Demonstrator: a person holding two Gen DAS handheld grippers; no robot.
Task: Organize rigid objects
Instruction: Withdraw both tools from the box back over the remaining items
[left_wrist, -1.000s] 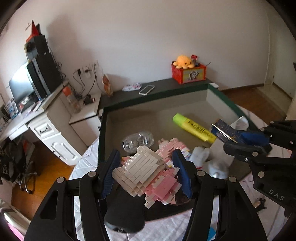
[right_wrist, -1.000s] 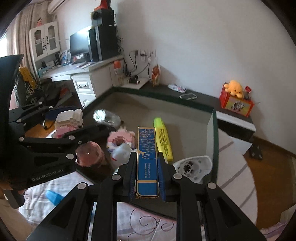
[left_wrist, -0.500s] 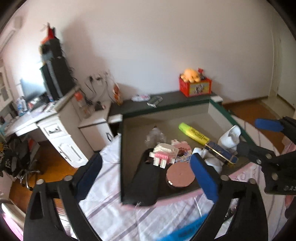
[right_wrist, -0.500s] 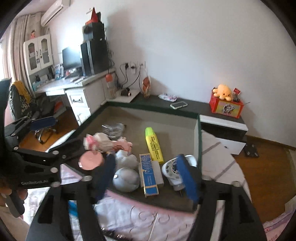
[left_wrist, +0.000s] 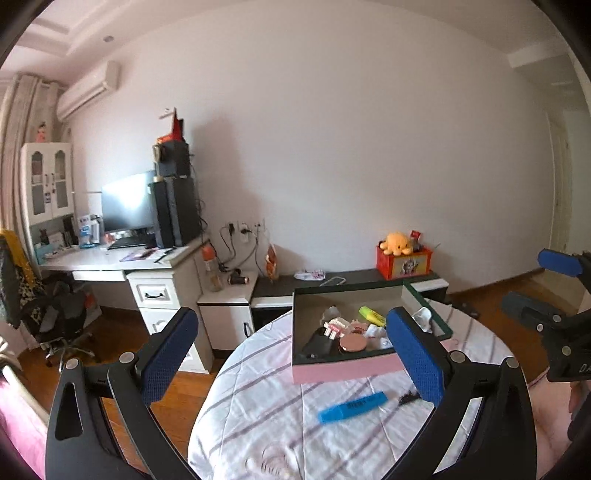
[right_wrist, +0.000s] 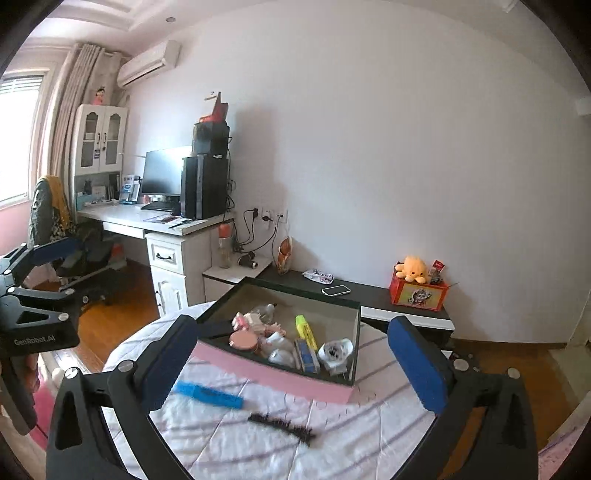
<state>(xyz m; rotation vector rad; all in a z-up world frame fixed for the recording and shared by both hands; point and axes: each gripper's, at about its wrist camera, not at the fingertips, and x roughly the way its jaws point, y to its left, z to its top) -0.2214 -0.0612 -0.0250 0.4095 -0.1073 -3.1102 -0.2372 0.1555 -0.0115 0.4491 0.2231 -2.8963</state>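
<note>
Your left gripper (left_wrist: 291, 354) and right gripper (right_wrist: 291, 363) both had jaws spread wide, nothing between them; right was still opening. Nearest on the striped bedspread (right_wrist: 332, 443) lay a blue marker (right_wrist: 208, 394) and a black comb (right_wrist: 280, 428), loose, probably next to collect. Farther, the pink-sided box (right_wrist: 273, 371) held a yellow marker (right_wrist: 306, 326), blue case (right_wrist: 307, 355), pink compact (right_wrist: 242, 339) and block toy (right_wrist: 249, 319), grouped inside to tidy them.

We count: one pink-sided open cardboard box (right_wrist: 280, 376); two highlighters, one yellow (right_wrist: 306, 331) in box, one blue (right_wrist: 208, 394) on quilt; one black bristly comb (right_wrist: 280, 422); one round pink compact (right_wrist: 242, 339); two blue-padded grippers, left gripper (left_wrist: 291, 354) and right gripper (right_wrist: 291, 360).
</note>
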